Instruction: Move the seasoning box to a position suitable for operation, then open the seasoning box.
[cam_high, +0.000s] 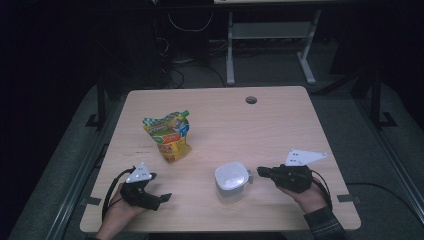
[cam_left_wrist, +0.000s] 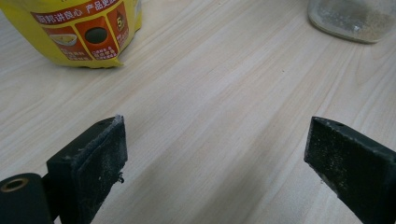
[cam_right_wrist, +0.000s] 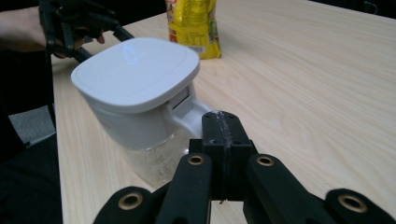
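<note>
Right gripper (cam_right_wrist: 223, 122) clamped together on side tab of white-lidded clear plastic container (cam_right_wrist: 140, 93). Left gripper (cam_left_wrist: 215, 154) wide apart over pale wooden table (cam_left_wrist: 210, 84), near yellow snack bag (cam_left_wrist: 84, 32).

The yellow pouch (cam_left_wrist: 79, 32) carries a red band with white Chinese characters reading roughly "讲良心 产品更". A small red panel beside it shows the numeral 5. Finer print there is illegible.

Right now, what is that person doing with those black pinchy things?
A person holds a gripper in each hand at a wooden table. The right gripper is shut at the lid tab of a white-lidded jar of pale grains. The left gripper is open over bare wood, near a yellow snack bag.
</note>
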